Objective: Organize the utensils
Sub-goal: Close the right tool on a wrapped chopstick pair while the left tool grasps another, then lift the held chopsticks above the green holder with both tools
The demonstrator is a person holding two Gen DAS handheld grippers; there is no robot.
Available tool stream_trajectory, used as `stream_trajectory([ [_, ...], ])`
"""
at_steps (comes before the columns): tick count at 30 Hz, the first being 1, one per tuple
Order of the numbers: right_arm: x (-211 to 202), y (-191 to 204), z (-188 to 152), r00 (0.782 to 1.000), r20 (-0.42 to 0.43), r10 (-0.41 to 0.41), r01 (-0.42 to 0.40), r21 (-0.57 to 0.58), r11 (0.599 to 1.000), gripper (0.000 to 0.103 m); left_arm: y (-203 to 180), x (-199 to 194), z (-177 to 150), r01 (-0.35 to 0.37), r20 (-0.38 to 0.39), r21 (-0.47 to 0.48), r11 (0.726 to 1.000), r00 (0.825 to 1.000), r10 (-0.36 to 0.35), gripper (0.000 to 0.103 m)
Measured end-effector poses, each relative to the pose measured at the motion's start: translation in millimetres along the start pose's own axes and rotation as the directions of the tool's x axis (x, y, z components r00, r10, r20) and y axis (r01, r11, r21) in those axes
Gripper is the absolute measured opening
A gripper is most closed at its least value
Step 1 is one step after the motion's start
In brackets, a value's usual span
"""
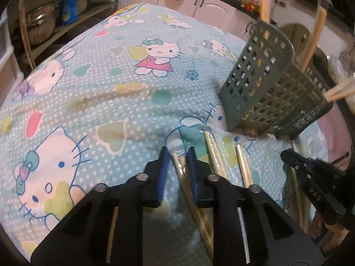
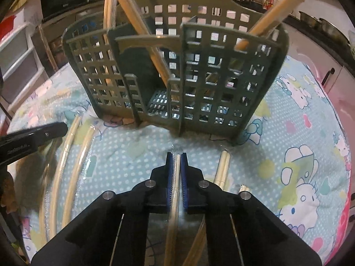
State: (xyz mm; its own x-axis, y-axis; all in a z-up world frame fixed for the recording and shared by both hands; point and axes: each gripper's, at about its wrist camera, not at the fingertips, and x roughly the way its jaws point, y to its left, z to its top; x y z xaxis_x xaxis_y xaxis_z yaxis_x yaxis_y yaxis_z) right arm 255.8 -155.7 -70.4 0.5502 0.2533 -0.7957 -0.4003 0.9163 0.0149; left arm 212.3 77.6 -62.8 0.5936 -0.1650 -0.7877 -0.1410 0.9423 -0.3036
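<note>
My left tongs (image 1: 178, 155) pinch a wrapped chopstick pair (image 1: 180, 166) on the table's cartoon-cat cloth (image 1: 99, 88). My right tongs (image 2: 176, 157) clamp another wrapped pair (image 2: 176, 177) before the green utensil basket (image 2: 221, 84).

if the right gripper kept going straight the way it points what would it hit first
Probably the cloth-covered table just ahead, as it points steeply down; beyond stands the grey utensil basket. Depth is uncertain.

The tablecloth (image 1: 93, 93) is soft matt cotton-like cloth, wrinkled, with a printed cartoon pattern. The holder (image 2: 221, 84) at the centre of the right wrist view is matt grey-green plastic lattice. The chopsticks (image 2: 175, 177) look like pale smooth wood in glossy clear plastic sleeves. Both grippers are matt black plastic with ribbed blue pads (image 1: 164, 173) and shiny metal pins (image 1: 142, 176). Pots (image 1: 40, 22), upper left, are glossy metal.
</note>
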Motion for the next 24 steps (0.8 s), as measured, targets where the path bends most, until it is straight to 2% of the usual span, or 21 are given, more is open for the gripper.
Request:
stream_trajectory([
  [5,-18.4,-5.8,-1.4,0.997,0.038,0.073,-0.074,0.034,0.997,0.006,9.1,-10.7,-3.7,0.072,0.018,-0.052,0.996,0.997,-0.072,0.005],
  [13,-60.6,1.4,1.9,0.979,0.137,0.151,-0.156,0.027,0.987,0.006,3.0,-50.6,-5.7,0.124,0.106,-0.041,0.991,0.987,-0.119,0.002],
  [17,-84.7,5.6,4.3,0.961,0.198,0.193,-0.203,0.03,0.979,0.006,0.4,-70.6,-0.9,0.147,0.155,-0.027,0.989,0.978,-0.141,0.001],
  [24,-115.6,8.8,4.9,0.931,0.291,0.221,-0.24,0.03,0.97,0.006,-13.5,-102.3,2.4,0.177,0.219,0.022,0.984,0.959,-0.177,0.001],
])
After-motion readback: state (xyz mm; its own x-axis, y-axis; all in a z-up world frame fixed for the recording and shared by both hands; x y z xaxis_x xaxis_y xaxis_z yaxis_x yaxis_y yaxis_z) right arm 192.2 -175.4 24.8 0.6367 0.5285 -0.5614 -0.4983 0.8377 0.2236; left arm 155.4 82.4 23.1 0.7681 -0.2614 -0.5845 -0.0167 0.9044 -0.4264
